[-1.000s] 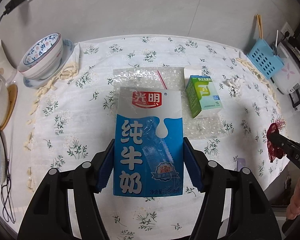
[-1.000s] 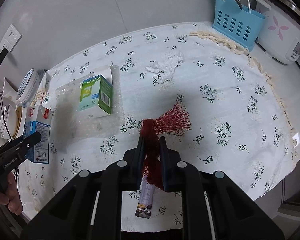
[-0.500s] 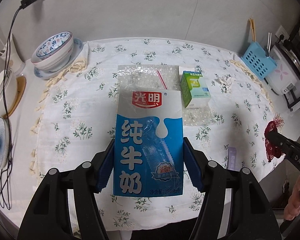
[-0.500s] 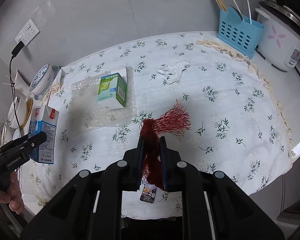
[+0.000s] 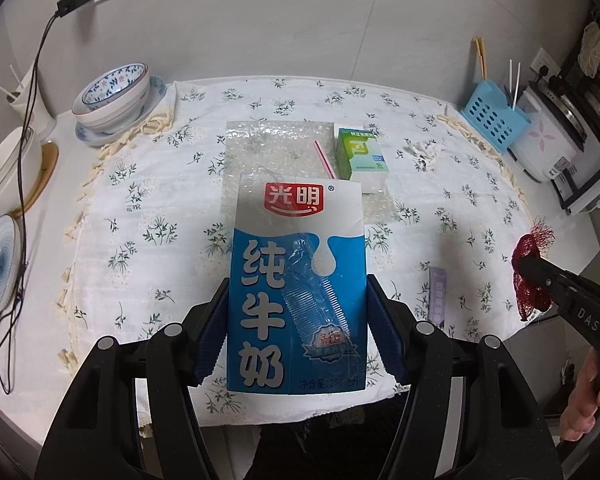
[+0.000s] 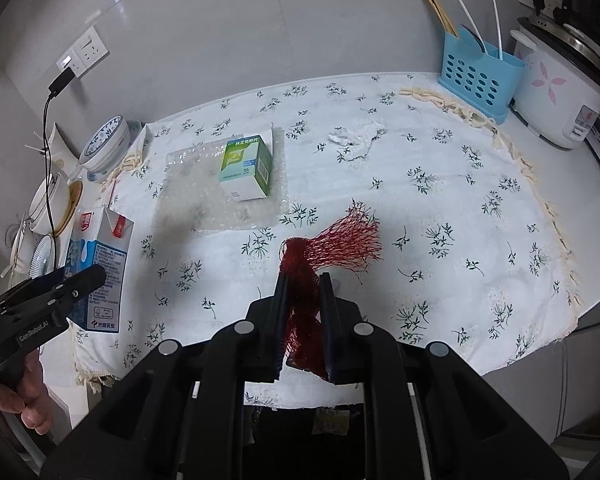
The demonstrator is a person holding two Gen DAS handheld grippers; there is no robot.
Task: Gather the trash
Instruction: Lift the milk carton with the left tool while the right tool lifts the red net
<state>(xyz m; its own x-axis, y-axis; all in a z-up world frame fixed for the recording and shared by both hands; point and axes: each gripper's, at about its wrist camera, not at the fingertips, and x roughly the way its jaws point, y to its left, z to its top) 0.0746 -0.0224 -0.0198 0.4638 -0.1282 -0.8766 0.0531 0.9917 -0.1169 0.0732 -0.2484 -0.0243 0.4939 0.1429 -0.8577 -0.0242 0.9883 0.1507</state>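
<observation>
The milk carton (image 5: 296, 284) reads "光明" on a red badge and "纯牛奶" in grey down its blue front, the right gripper (image 5: 540, 276) bears "DAS", and the left gripper (image 6: 80, 280) "GenRobot.AI".

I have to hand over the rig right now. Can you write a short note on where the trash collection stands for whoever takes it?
Left gripper: shut on the milk carton, lifted clear of the table.
Right gripper: shut on the red mesh net, also lifted.
Still on the tablecloth: green medicine box sitting on the bubble wrap, crumpled tissue, purple wrapper near the front edge.
Done: two items picked up. No bin shows in either view.
Left: drop both, then collect the rest.
</observation>
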